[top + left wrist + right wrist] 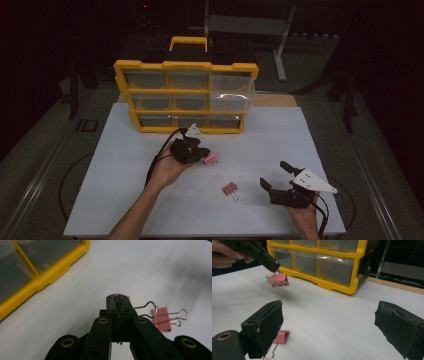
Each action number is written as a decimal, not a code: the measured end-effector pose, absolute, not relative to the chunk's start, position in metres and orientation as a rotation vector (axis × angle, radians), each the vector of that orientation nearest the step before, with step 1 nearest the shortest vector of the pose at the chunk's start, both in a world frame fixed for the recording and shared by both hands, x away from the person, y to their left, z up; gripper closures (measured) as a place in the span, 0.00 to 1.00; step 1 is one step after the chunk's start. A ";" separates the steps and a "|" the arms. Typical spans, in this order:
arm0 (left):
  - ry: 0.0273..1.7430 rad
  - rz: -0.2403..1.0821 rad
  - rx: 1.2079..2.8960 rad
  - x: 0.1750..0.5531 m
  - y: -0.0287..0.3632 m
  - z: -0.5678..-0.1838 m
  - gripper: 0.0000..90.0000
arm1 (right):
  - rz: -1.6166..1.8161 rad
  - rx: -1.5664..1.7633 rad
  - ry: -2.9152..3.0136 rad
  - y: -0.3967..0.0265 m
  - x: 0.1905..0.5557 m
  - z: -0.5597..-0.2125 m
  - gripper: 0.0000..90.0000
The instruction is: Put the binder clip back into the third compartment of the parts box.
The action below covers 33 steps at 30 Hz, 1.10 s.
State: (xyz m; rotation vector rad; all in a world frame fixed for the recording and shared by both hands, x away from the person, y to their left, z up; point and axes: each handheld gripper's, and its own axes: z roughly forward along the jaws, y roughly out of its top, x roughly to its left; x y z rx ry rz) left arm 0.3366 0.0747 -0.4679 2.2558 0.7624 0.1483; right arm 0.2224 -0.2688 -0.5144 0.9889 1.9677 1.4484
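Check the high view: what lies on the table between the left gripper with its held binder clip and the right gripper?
One loose pink binder clip lies on the white sheet between the left gripper, shut on its own clip, and the open right gripper; otherwise bare.

A: What's the white table (125,200) actually got on it?
B: Just a yellow drawer organizer (186,96) standing at the far edge, plus one pink binder clip (229,189) lying flat nearer the front.

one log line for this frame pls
left gripper: shut on pink binder clip, lifted off table | right gripper: open, empty | second binder clip: on white table
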 end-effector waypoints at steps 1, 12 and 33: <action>0.763 0.152 2.250 0.337 0.076 -0.465 1.00 | 1.447 0.986 1.968 -0.269 0.223 -0.514 0.08; 0.738 0.183 2.203 0.343 0.091 -0.430 1.00 | 1.439 0.992 1.960 -0.269 0.224 -0.515 0.08; 0.622 0.213 2.133 0.356 0.107 -0.348 1.00 | 1.436 0.984 1.962 -0.268 0.224 -0.515 0.08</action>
